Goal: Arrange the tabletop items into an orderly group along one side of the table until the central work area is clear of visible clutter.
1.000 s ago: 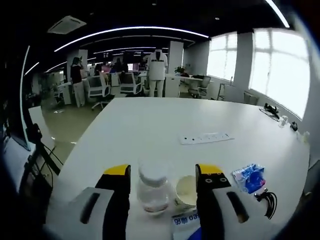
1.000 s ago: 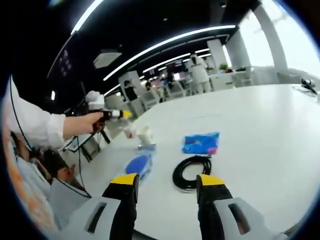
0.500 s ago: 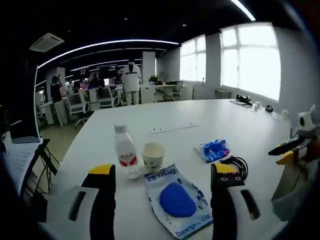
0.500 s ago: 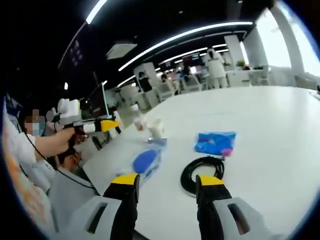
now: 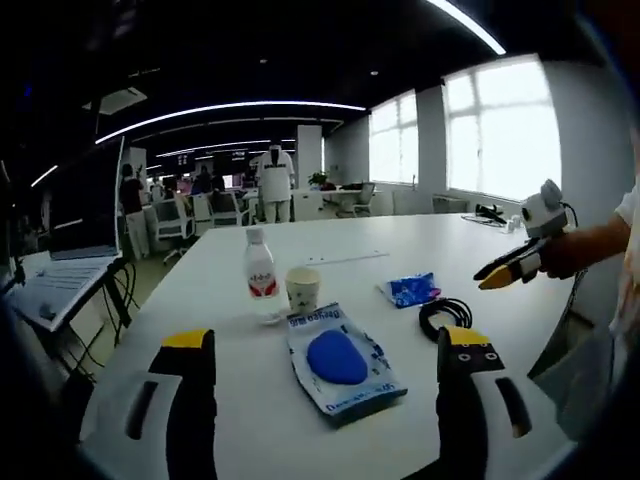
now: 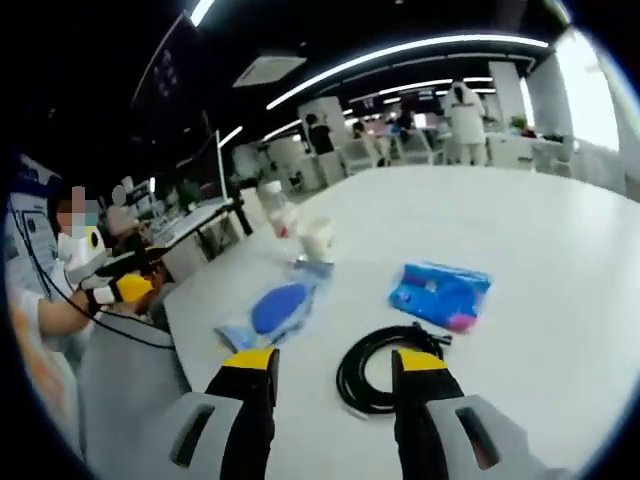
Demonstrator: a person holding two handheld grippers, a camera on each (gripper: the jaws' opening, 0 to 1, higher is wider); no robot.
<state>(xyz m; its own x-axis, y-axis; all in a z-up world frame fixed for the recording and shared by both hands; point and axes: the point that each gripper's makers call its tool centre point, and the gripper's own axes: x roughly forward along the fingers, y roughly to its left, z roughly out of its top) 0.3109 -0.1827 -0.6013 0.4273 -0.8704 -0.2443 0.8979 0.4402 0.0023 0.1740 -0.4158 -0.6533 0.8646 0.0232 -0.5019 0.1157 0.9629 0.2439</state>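
Both claws hang with jaws spread and empty: the left gripper [image 5: 330, 350] and the right gripper [image 6: 333, 365]. Along the desk [image 5: 400, 240] near its edge sit a water bottle [image 5: 261, 278], paper cup [image 5: 303, 290], clear pouch [image 5: 340, 360] (blue pad inside), blue packet [image 6: 440, 293] and coiled black cable [image 6: 385, 363].

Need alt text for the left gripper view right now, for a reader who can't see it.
The open left gripper hovers over a white table holding a water bottle, paper cup, blue-padded packet, blue pouch and coiled black cable. The right gripper enters from the right.
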